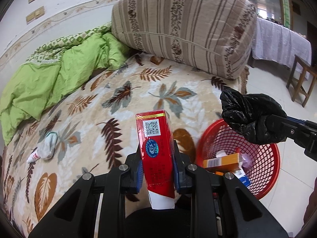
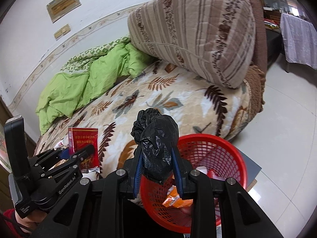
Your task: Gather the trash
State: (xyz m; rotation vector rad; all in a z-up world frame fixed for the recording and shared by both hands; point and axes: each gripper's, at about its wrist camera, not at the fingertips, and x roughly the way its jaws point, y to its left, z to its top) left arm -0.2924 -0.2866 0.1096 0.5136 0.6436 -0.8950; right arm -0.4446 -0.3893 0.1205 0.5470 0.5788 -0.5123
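My left gripper is shut on a red cigarette pack, held upright above the leaf-patterned bed blanket; the same pack and left gripper show at the left of the right wrist view. My right gripper is shut on a crumpled black plastic bag, held over the near rim of a red mesh basket. That bag hangs above the basket in the left wrist view. Inside the basket lie an orange box and other wrappers.
A white tube-like item lies on the blanket at the left. A green quilt and a striped folded quilt sit further back on the bed. A wooden stool and a covered table stand on the tiled floor.
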